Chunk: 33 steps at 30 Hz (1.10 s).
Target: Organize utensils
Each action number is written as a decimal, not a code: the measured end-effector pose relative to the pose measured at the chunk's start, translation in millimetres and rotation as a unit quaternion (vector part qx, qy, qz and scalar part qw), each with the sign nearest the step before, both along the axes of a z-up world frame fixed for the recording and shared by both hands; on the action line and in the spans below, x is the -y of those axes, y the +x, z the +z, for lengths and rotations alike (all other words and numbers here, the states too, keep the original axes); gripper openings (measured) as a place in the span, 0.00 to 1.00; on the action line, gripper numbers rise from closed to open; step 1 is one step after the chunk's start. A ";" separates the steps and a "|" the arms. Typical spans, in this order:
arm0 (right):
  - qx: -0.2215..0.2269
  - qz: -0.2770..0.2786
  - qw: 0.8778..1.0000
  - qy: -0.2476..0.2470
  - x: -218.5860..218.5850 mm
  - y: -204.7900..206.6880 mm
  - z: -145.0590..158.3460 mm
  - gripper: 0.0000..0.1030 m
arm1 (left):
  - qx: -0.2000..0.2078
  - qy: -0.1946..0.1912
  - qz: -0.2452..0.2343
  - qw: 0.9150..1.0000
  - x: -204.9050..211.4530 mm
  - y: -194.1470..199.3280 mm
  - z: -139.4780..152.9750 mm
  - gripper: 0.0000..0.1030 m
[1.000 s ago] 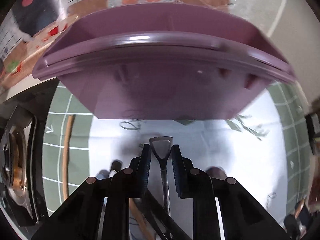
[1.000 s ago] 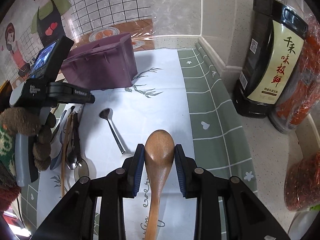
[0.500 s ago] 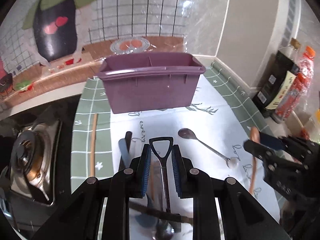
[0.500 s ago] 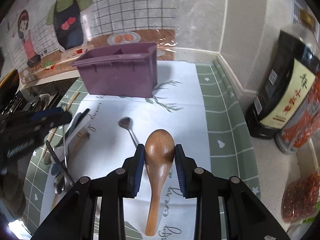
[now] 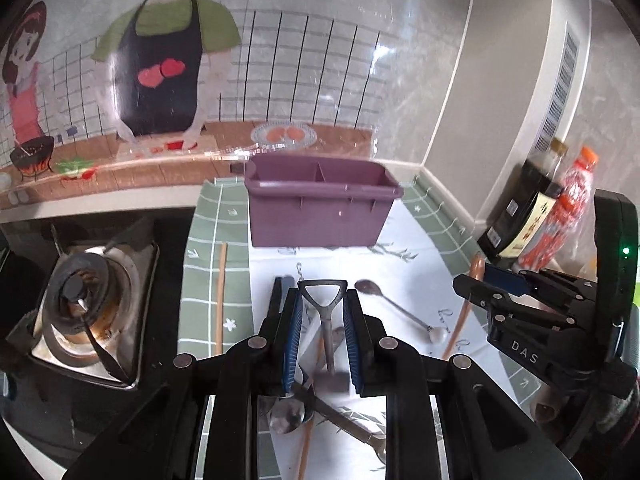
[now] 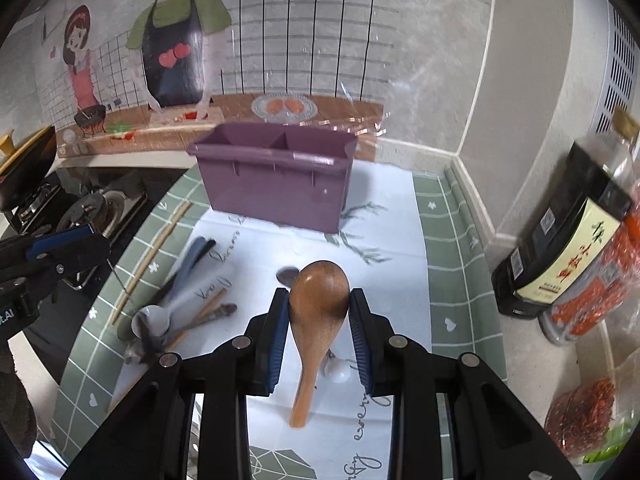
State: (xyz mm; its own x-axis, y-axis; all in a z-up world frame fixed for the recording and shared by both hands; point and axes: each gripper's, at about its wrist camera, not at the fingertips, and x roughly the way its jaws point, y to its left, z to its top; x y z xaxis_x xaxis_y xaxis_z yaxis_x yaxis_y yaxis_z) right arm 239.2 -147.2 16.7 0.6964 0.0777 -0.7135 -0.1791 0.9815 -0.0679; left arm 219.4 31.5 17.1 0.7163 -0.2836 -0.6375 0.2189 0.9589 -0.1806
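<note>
Both grippers are mid-carry, the left gripper (image 5: 322, 322) holding a shovel-handled metal utensil (image 5: 327, 320) in its fingers and the right gripper (image 6: 319, 326) a wooden spoon (image 6: 316, 312), and each load next needs lifting over the rim of the purple bin (image 6: 276, 184) and releasing into a compartment.

Two wrist fisheyes look down along their fingers from above the counter, sharing the purple bin (image 5: 318, 204) (image 6: 276, 178).

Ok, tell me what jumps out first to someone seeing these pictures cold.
The purple bin stands out, upright at the back of the mat with its two compartments showing empty. Next, each gripper holds a utensil: the right gripper is shut on a wooden spoon, the left gripper on a metal shovel-handled utensil. More utensils lie in a loose pile on the mat's left.
</note>
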 end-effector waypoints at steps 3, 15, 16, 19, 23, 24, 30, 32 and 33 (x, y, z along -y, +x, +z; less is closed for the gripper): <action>0.018 0.003 1.000 0.005 -1.6 -2.3 15.9 0.26 | 0.023 0.001 -0.004 1.000 -2.2 -6.4 19.0 0.02; 0.090 0.017 0.996 -0.006 1.4 6.0 82.4 0.26 | 0.039 0.010 -0.005 0.999 -17.4 19.5 67.0 0.03; 0.082 0.014 0.997 -0.004 4.6 7.4 76.8 0.26 | 0.019 0.008 -0.007 1.000 -18.3 26.4 57.5 0.04; 0.052 -0.003 0.999 0.005 17.0 11.1 56.0 0.26 | -0.045 -0.014 -0.015 0.999 -19.4 44.2 20.5 0.04; 0.015 -0.017 1.000 0.004 31.7 14.5 24.0 0.26 | -0.125 -0.027 -0.015 0.992 -11.3 62.5 -27.9 0.04; 0.005 -0.019 1.000 0.004 34.5 15.1 15.4 0.27 | -0.144 -0.032 -0.017 0.989 -7.6 65.9 -39.3 0.05; -0.047 -0.015 0.999 0.010 41.2 28.7 -31.3 0.25 | -0.223 -0.053 -0.010 0.973 6.1 82.0 -88.2 0.33; -0.073 -0.013 0.997 0.028 42.3 38.2 -47.5 0.25 | -0.226 -0.054 0.009 0.973 2.2 83.8 -91.8 0.35; -0.087 -0.011 0.996 0.034 42.2 42.1 -56.0 0.25 | -0.224 -0.055 0.020 0.973 -1.9 83.7 -92.3 0.36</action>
